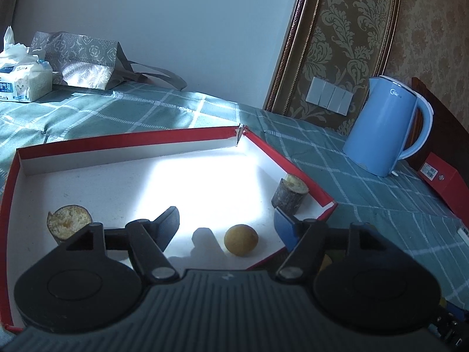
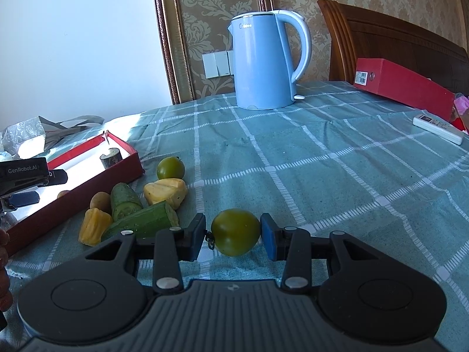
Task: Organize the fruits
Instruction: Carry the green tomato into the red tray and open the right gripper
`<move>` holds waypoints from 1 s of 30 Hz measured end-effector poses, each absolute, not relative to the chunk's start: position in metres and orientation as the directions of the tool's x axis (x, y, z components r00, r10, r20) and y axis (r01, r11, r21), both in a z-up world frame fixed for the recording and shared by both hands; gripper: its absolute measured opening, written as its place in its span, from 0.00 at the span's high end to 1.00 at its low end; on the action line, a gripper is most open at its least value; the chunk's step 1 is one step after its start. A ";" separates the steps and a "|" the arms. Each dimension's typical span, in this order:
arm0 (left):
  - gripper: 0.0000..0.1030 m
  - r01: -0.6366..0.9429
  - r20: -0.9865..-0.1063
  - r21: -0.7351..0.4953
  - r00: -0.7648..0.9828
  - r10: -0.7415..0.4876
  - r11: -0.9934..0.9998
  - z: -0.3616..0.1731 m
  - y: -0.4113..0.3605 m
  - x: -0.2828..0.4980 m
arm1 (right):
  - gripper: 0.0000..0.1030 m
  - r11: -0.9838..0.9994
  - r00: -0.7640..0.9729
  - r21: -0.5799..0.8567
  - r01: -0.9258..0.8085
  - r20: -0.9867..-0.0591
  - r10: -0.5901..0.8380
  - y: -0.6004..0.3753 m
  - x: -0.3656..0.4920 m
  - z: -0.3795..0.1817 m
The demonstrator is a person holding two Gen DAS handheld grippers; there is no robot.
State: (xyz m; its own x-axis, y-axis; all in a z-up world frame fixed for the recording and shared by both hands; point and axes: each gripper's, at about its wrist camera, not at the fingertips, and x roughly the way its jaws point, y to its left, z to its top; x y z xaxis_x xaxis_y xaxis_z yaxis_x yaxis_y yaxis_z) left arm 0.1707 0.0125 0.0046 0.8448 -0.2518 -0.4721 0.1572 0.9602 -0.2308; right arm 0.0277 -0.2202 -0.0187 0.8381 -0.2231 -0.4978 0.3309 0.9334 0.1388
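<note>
Fruits lay split: a green tomato (image 2: 235, 232) sat between the right tongs (image 2: 232, 236), both pads at its sides, seemingly gripped. Smooth and round, it could squirt free if squeezed off-centre. The left tongs (image 1: 227, 223) hung wide and empty over the red box (image 1: 132, 142), above a small yellow fruit (image 1: 241, 239).
</note>
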 end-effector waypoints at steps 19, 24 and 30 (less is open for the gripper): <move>0.00 -0.037 -0.364 0.017 0.930 0.040 0.999 0.004 0.023 0.067 | 0.61 0.976 0.911 0.213 -0.030 -0.396 0.114 -0.190 0.065 0.019; 0.00 -0.017 -0.373 0.009 0.928 0.019 1.000 -0.001 0.020 0.055 | 0.61 0.973 0.896 0.187 -0.138 -0.395 0.203 -0.169 0.094 0.028; 0.00 -0.036 -0.410 0.019 0.911 0.041 0.999 -0.002 0.018 0.061 | 0.61 0.964 0.871 0.164 -0.211 -0.416 0.261 -0.151 0.132 0.033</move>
